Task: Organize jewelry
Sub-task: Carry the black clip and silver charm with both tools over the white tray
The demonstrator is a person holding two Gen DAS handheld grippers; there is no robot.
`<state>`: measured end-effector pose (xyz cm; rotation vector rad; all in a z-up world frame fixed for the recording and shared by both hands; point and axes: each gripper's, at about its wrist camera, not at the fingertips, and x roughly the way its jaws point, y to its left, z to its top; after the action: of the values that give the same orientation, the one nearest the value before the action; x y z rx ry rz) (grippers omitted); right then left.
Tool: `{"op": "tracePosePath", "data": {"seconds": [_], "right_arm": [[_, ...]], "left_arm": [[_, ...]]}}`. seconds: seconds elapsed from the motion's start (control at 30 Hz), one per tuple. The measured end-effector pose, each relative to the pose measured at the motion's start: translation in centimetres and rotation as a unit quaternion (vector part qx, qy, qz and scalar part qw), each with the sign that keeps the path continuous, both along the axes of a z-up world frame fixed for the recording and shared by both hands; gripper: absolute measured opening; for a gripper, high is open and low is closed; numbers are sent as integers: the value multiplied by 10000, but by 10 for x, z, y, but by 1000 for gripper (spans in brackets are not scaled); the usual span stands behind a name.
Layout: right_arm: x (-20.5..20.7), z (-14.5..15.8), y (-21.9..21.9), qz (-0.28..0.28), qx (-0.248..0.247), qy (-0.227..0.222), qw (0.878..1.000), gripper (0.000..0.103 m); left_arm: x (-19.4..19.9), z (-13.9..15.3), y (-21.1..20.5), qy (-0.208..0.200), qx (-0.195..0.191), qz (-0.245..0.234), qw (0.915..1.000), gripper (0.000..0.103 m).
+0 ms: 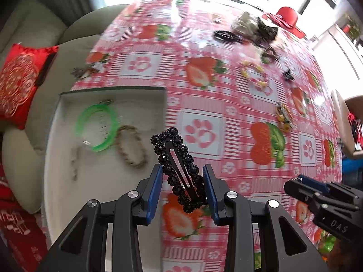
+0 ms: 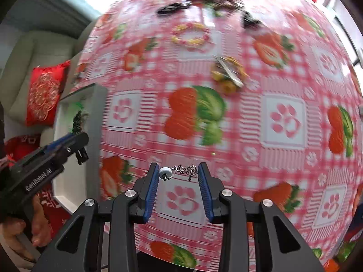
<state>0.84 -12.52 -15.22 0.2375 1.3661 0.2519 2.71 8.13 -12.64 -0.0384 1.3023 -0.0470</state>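
White tray (image 1: pixel 68 181) serves as landmark: a green bangle (image 1: pixel 97 127) and rope bracelet (image 1: pixel 131 147) are already sorted inside. Just right of it, a black clip (image 1: pixel 179 170) is pinched by the left claw (image 1: pixel 182 181), likely for dropping in. Further right, a silver chain (image 2: pixel 179 170) is pinched by the right claw (image 2: pixel 178 176).

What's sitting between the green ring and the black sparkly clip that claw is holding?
A braided tan bracelet, inside the white box, between the green bangle and the black hair clip; left wrist view.
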Motion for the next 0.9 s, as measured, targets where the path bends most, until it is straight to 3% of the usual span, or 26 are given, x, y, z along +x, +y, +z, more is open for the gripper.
{"op": "tracePosePath", "data": {"seconds": [0.47,0.9], "right_arm": [[26,21,126,1352,376,-377,9894,38],[43,-19,228,2120,465,-33,9762,38]], "left_arm": [[-37,-13,106,147,426,1096,9930,43],[-49,-54,152,435,654,1606,9839,43]]}}
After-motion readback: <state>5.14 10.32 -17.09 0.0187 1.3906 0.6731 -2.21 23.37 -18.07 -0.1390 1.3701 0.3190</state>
